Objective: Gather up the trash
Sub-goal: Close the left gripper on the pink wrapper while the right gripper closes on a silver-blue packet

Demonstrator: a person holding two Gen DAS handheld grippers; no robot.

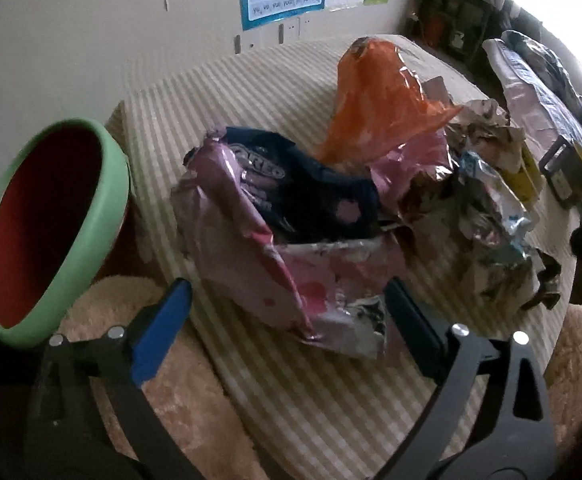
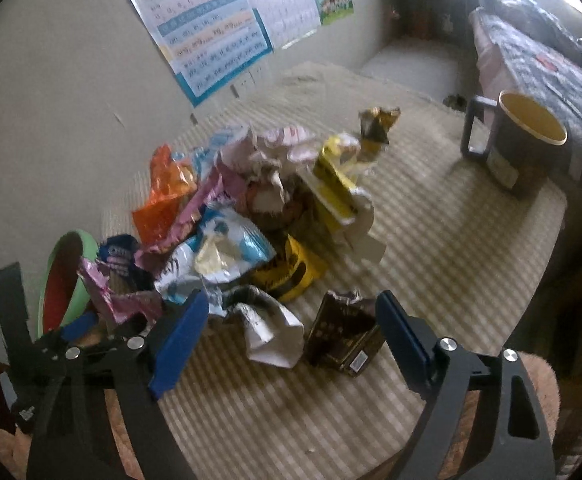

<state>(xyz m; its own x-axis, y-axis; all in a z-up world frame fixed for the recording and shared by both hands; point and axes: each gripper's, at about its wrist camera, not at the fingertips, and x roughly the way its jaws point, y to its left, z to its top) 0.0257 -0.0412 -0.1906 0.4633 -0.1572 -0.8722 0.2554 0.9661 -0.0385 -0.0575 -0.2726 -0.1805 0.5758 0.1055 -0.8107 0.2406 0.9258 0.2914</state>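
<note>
Table with striped cloth, big, by wall. Trash heap sits on table middle, many crinkly wrappers. Green bin with red inside stands tilted at table's left edge, near heap. Dark mug stands far right, well apart from heap. Pink cookie bag lies front of heap, orange wrapper behind it. Left tongs spread wide, pink bag's near end between them, not pinched. Right tongs spread wide, white wrapper and small brown box between them, not pinched.
</note>
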